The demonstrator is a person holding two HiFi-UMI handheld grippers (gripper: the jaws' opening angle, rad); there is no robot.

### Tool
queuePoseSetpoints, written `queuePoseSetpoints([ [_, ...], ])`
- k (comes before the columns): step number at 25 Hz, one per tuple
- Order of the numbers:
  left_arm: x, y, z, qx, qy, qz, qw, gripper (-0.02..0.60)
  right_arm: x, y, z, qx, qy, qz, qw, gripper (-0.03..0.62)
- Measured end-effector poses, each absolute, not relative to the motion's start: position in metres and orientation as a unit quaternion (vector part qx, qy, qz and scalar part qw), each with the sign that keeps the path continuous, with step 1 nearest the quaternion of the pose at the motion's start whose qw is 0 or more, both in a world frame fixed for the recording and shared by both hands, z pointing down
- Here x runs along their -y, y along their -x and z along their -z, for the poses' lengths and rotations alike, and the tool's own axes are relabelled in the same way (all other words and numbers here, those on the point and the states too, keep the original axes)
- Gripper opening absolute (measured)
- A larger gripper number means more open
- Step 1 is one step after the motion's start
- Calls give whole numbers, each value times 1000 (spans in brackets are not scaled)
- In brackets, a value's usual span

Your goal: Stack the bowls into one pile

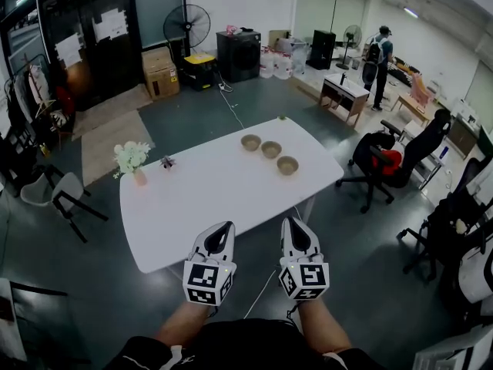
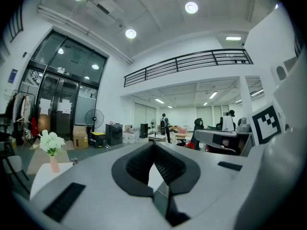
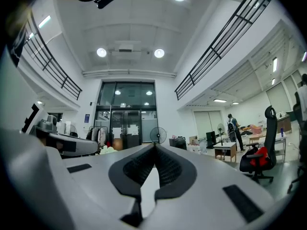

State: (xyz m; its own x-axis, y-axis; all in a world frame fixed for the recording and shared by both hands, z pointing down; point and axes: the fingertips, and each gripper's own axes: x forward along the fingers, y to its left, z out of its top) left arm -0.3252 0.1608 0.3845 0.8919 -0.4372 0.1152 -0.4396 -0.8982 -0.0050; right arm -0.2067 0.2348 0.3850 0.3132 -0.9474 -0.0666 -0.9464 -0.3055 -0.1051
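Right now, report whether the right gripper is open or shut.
Shut. The right gripper has its jaw tips touching, nothing held between them.

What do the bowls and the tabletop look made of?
Bowls: tan-brown with a dull finish, perhaps wood or bamboo; too small to be sure. Tabletop: plain white, smooth and even, likely laminate or painted board.

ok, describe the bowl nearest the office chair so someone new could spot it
Start at the white table in the middle of the room; three tan bowls sit unstacked in a row near its far right corner. Yours is the end bowl closest to the right edge and the black office chair, with the middle bowl and back bowl beyond it.
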Motion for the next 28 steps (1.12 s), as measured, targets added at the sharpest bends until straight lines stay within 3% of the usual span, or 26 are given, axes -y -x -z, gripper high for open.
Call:
queuePoseSetpoints([
  [14,-220,244,-412,233,-970,-65,26,12,-288,122,-410,-594,801,18,71,17],
  [28,-176,151,-445,211,-974,-78,17,12,-250,27,-448,-570,818,32,76,17],
])
